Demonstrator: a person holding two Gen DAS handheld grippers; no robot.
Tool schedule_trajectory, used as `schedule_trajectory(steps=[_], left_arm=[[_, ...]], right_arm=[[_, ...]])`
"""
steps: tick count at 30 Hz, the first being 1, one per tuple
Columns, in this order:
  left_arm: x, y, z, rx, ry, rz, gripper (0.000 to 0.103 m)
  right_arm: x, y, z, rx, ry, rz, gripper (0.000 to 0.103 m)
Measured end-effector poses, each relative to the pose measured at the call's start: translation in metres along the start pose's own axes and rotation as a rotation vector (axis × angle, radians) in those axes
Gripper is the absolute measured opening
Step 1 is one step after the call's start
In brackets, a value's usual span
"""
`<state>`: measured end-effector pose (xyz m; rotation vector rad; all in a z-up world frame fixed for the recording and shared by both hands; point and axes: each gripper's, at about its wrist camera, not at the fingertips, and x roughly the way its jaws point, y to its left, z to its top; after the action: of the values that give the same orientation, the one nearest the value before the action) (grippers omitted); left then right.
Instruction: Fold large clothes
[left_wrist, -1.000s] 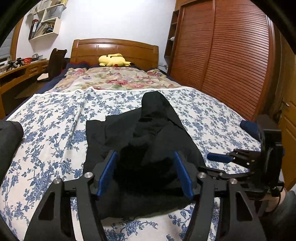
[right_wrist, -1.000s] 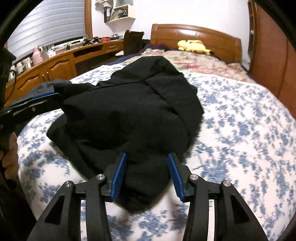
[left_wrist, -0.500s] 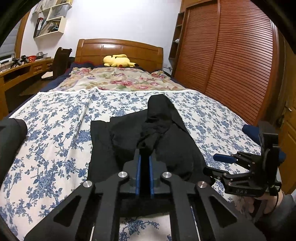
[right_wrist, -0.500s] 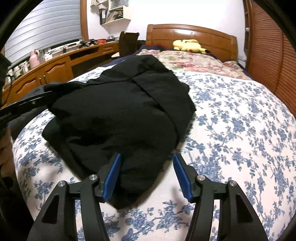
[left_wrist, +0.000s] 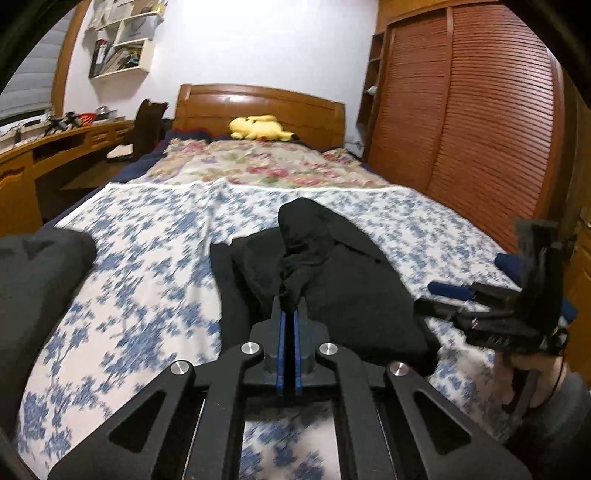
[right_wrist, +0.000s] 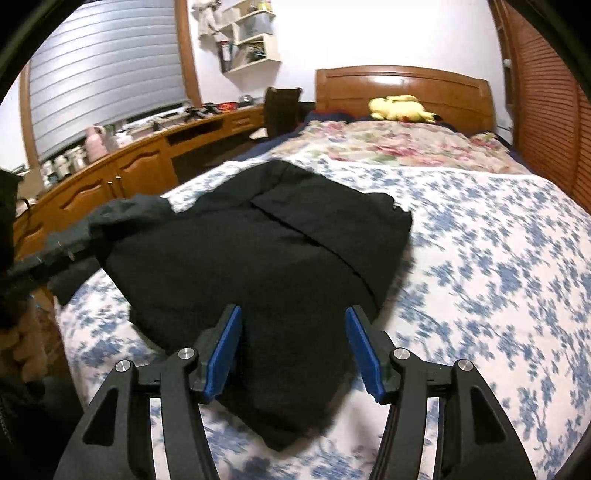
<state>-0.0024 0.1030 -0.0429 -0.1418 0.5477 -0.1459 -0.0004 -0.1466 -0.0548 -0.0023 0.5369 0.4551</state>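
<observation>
A large black garment (left_wrist: 332, 280) lies partly folded on the blue-flowered bedsheet (left_wrist: 147, 258). My left gripper (left_wrist: 289, 317) is shut on a bunched edge of the black garment and lifts it slightly. In the right wrist view the garment (right_wrist: 266, 251) spreads across the bed's near end. My right gripper (right_wrist: 293, 343) is open, its blue pads on either side of the garment's near corner, not closed on it. The right gripper also shows in the left wrist view (left_wrist: 480, 306), at the right.
A yellow plush toy (left_wrist: 260, 127) lies by the wooden headboard (left_wrist: 258, 107). A wooden desk (right_wrist: 129, 166) with bottles runs along the left. A louvred wardrobe (left_wrist: 461, 122) stands at the right. A dark cushion-like thing (left_wrist: 33, 280) lies at the bed's left edge.
My left gripper closed on the garment's bunched edge and has lifted it a little. My right gripper opened wider and drew back slightly from the garment's corner.
</observation>
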Motion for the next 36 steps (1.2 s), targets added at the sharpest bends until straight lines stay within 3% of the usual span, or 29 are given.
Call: schedule_trajectory(steps=[10, 22, 33, 35, 36], left_arm=[[0.018, 0.004, -0.017, 0.02, 0.09, 0.033, 0.004], [0.023, 0.005, -0.023, 0.035, 0.113, 0.044, 0.004], [0.018, 0.018, -0.027, 0.049, 0.124, 0.02, 0.043], [0.018, 0.02, -0.03, 0.055, 0.131, 0.027, 0.062], [0.019, 0.021, -0.032, 0.055, 0.134, 0.032, 0.064]], right_arm=[[0.039, -0.002, -0.012, -0.046, 0.148, 0.02, 0.06], [0.041, 0.007, -0.012, -0.064, 0.151, 0.009, 0.06], [0.033, -0.002, -0.004, -0.062, 0.112, -0.014, 0.06], [0.031, -0.006, 0.0, -0.054, 0.097, -0.031, 0.06], [0.031, -0.008, 0.002, -0.049, 0.088, -0.042, 0.06]])
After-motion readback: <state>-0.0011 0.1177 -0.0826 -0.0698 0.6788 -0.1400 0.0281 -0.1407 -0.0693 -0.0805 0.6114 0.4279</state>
